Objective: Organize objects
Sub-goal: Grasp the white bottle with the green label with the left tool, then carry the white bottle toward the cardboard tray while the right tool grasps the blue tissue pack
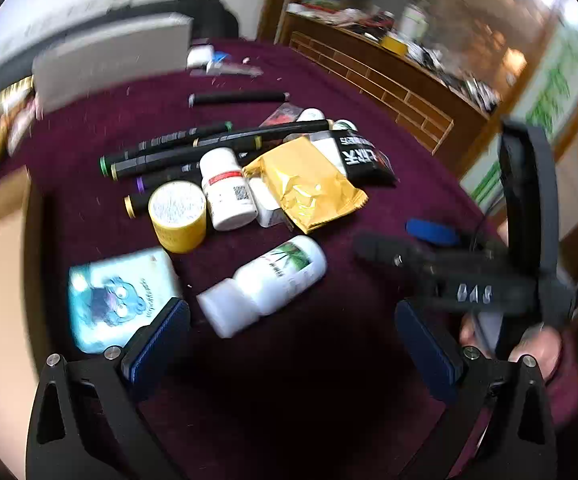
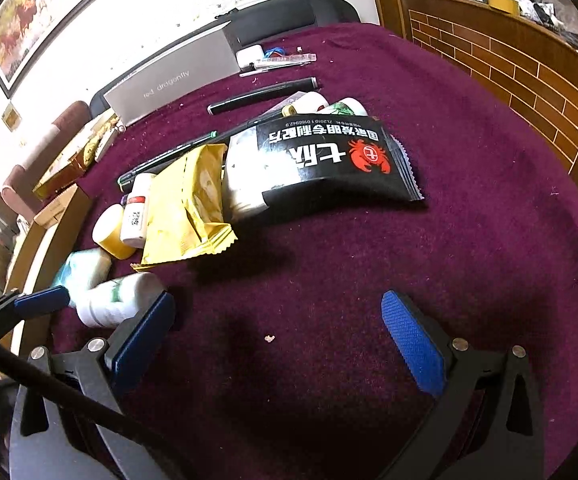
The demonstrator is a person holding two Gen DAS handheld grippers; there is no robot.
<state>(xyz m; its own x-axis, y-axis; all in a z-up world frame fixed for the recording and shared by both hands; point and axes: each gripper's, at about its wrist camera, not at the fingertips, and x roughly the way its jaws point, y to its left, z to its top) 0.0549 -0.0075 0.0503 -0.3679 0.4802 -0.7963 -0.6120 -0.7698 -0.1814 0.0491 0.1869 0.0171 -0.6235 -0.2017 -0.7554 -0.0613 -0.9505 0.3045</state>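
A heap of small objects lies on a purple cloth. It holds a white bottle on its side, a yellow jar, a white pill bottle, a gold packet, a black packet and several markers. My left gripper is open just short of the lying bottle, touching nothing. My right gripper is open over bare cloth, short of the black packet and gold packet. The white bottle lies just left of it.
A blue cartoon tissue pack lies by the left pad. A grey box and a lone black marker sit further back. A wooden counter curves along the right. The table's pale edge runs on the left.
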